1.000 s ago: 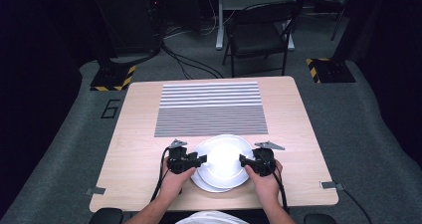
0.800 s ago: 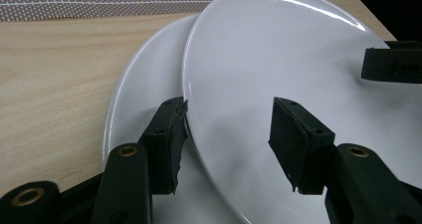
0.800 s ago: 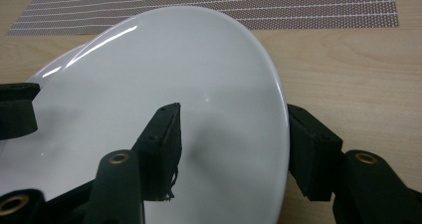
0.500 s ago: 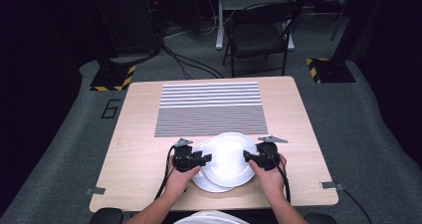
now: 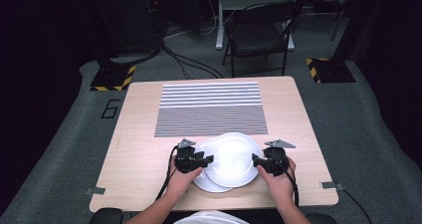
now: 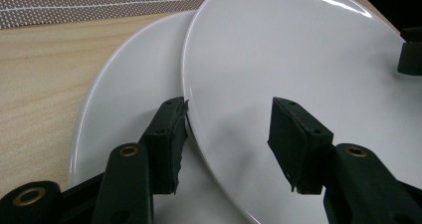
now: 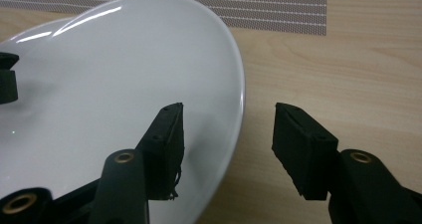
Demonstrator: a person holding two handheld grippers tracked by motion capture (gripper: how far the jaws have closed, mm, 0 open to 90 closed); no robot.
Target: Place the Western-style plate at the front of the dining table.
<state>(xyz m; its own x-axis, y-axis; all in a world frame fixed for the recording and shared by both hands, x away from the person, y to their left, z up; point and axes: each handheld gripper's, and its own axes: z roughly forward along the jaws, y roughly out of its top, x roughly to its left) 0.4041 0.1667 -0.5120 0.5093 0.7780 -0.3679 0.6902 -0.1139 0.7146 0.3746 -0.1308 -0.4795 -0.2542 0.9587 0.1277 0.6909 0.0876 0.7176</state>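
White upper plate (image 5: 234, 157) overlaps lower plate (image 6: 124, 99) | left gripper (image 6: 226, 115) spread astride rim | right gripper (image 7: 228, 115) astride, closing, unclamped

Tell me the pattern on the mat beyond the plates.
Fine grey-and-white stripes run across the mat, clearest in the high view.

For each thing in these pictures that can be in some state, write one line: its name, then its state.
Upper plate: lifted off level, its rim between the jaws of both grippers.
Lower plate: flat on the table, partly covered.
Left gripper: jaws astride the upper plate's rim, gap showing.
Right gripper: jaws just closing, astride the opposite rim.
Chair: upright, unoccupied.
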